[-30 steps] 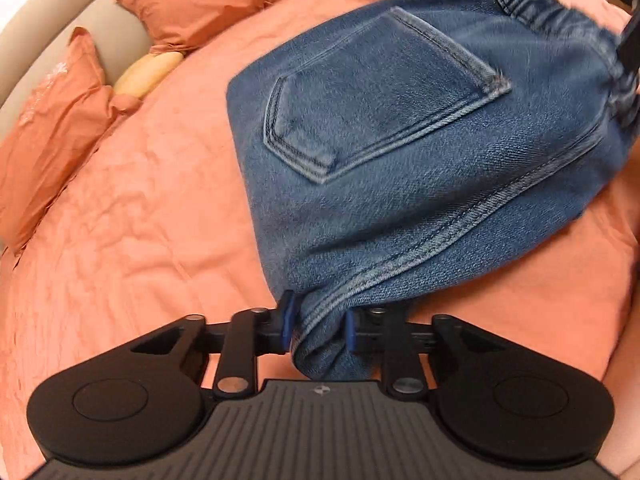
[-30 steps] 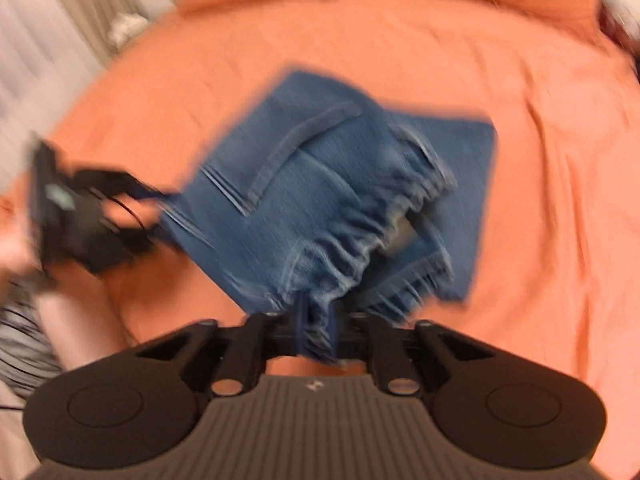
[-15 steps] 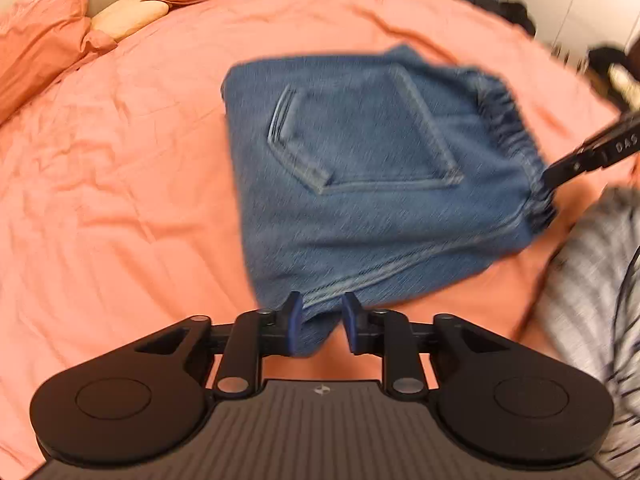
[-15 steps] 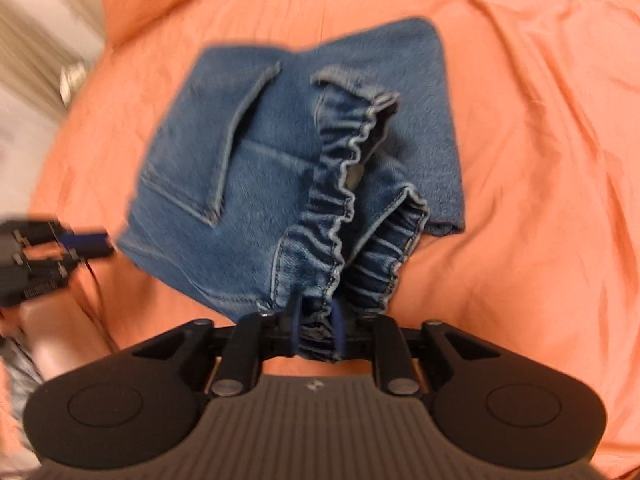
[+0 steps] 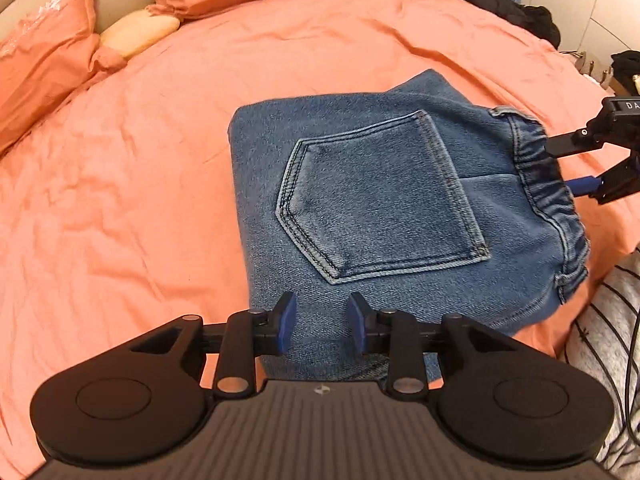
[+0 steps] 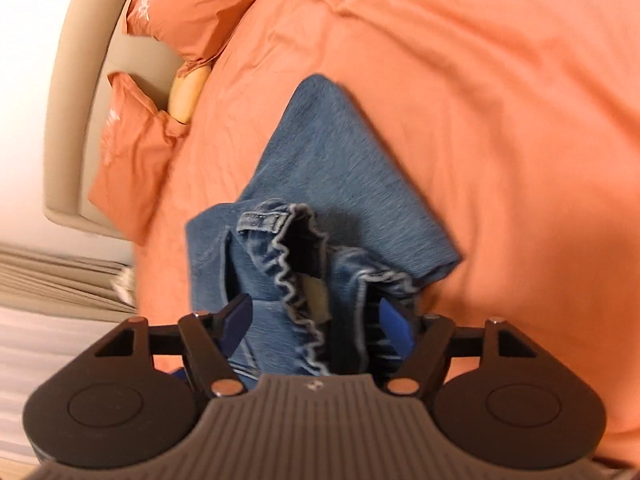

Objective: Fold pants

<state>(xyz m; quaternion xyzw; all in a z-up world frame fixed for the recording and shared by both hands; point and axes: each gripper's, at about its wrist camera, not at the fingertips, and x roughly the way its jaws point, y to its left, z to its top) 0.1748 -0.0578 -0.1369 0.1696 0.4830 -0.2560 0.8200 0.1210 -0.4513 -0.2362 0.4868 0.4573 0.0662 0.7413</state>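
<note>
The blue denim pants [image 5: 380, 208] lie folded in a compact stack on the orange bed sheet [image 5: 120, 200], back pocket up, elastic waistband at the right. My left gripper [image 5: 322, 322] is open just above the near edge of the stack, holding nothing. My right gripper [image 6: 316, 318] is open wide, its blue pads on either side of the gathered waistband [image 6: 296, 280]. It also shows at the right edge of the left wrist view [image 5: 588, 168], next to the waistband.
Orange pillows [image 5: 44, 64] and a yellow cushion [image 5: 138, 32] lie at the beige headboard [image 6: 76, 92]. Dark clothes [image 5: 500, 4] sit at the far bed edge. A striped sleeve [image 5: 608, 320] is at the right. Bed edge and curtain [image 6: 60, 280] are left of the right gripper.
Both grippers were shut on the pants and have opened. The folded pants came down and now rest flat on the bed.
</note>
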